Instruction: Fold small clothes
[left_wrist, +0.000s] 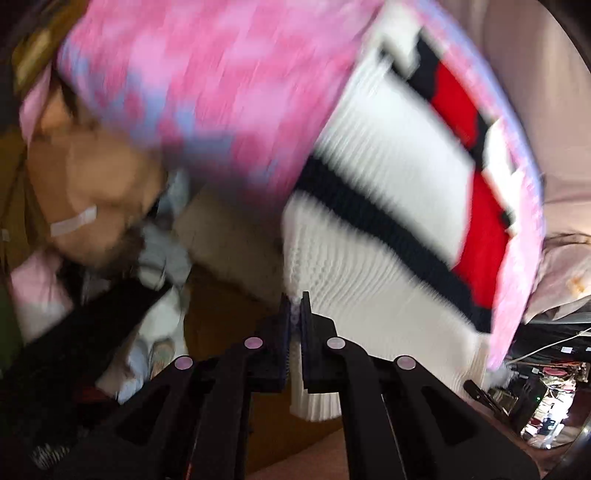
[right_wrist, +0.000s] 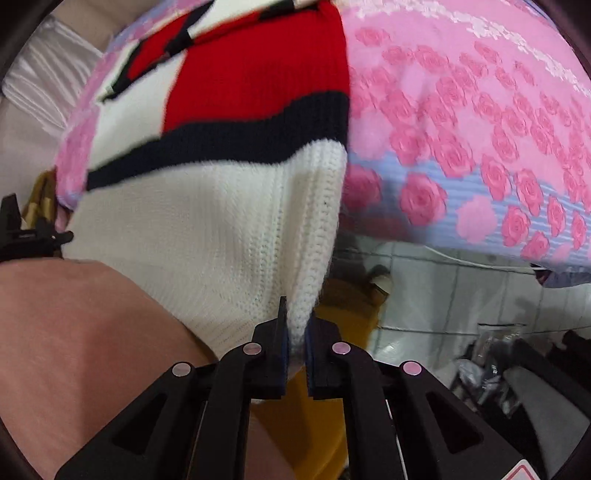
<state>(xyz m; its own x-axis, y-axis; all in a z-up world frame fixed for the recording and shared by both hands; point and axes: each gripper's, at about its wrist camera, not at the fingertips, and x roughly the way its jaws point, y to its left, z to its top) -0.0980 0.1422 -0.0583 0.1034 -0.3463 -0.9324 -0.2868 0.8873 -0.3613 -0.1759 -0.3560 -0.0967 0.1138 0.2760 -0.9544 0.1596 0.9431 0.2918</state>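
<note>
Two claws grip one knitted sweater (right_wrist: 207, 221), white with red blocks and dark stripes. The left claw (left_wrist: 294, 314) is pinched tight on a white ribbed edge; the right claw (right_wrist: 295, 325) is clamped on another white edge. The garment hangs stretched between them, lifted above a bed cover (right_wrist: 480, 129) printed with pink roses on lilac. No container can be made out. Beyond the cover's edge lie pale floor tiles (right_wrist: 424, 295). Heaped clothes (left_wrist: 162, 258) show blurred at the left view's side.
</note>
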